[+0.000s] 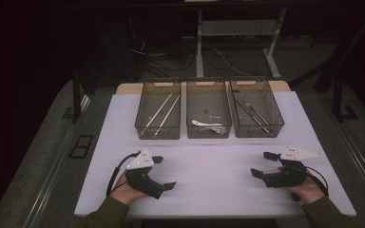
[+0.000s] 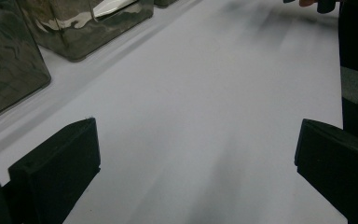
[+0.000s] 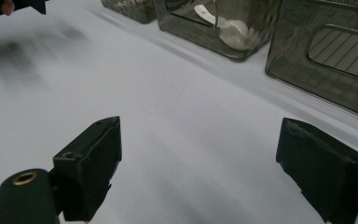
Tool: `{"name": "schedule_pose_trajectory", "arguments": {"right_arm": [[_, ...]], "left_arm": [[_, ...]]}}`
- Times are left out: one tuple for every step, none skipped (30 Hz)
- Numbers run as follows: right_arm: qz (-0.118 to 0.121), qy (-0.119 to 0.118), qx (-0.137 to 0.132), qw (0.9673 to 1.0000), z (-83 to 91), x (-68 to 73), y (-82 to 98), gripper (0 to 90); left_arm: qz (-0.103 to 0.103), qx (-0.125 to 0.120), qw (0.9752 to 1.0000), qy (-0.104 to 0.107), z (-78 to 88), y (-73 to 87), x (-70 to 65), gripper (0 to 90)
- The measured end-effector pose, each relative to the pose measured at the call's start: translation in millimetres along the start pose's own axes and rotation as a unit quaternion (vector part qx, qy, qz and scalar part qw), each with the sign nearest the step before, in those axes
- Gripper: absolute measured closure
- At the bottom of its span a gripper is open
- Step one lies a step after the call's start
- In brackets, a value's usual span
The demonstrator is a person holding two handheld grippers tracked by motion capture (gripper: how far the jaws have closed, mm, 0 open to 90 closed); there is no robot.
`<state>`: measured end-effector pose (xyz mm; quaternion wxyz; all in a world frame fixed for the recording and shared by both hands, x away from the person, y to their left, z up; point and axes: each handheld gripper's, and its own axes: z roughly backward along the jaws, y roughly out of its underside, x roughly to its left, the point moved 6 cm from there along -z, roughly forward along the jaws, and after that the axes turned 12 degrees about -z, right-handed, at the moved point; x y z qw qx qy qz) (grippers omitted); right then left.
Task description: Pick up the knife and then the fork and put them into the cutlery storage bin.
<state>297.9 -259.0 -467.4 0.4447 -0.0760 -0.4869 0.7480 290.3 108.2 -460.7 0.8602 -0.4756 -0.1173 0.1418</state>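
Three bins [image 1: 208, 102] side by side at the table's [image 1: 209, 166] far edge, both tongs nearer.

The room is dim; the floor and furniture beyond the table [image 1: 209, 142] sink into near black, with a vignette darkening the corners of the high view. Light falls from above onto the white tabletop, the one bright area, giving it a cool, slightly violet cast. Shadows on it are soft and faint. The high view is grainy and low in contrast, so the contents of the three clear bins [image 1: 209, 114] read only as thin pale lines. In both gripper views the near jaws are sharp and very dark, while the far tabletop shows streaky smeared shadows. The bin walls [image 3: 223, 32] carry wavy glare.
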Motion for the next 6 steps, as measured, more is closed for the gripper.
{"name": "schedule_pose_trajectory", "arguments": {"right_arm": [[0.000,0.001,0.001,1.0000,0.2,-0.6,0.4,14.1],[0.000,0.002,0.001,1.0000,0.4,-1.0,0.6,14.1],[0.000,0.002,0.001,1.0000,0.7,-1.3,0.8,14.1],[0.000,0.002,0.001,1.0000,1.1,-1.5,1.0,14.1],[-0.001,0.001,0.000,1.0000,1.2,-1.5,1.0,14.1],[-0.002,0.001,0.000,1.0000,1.4,-1.4,1.1,14.1]], "left_arm": [[0.000,0.000,1.0000,0.000,0.0,0.1,0.1,0.0],[-0.001,0.001,1.0000,0.000,0.0,0.3,0.1,0.0],[0.000,0.002,1.0000,0.000,0.0,0.4,0.2,0.0],[0.000,0.002,1.0000,0.000,0.0,0.5,0.3,0.0],[0.000,0.002,1.0000,-0.001,0.1,0.5,0.5,0.0],[0.000,0.003,1.0000,-0.001,0.0,0.6,0.7,0.0]]}}
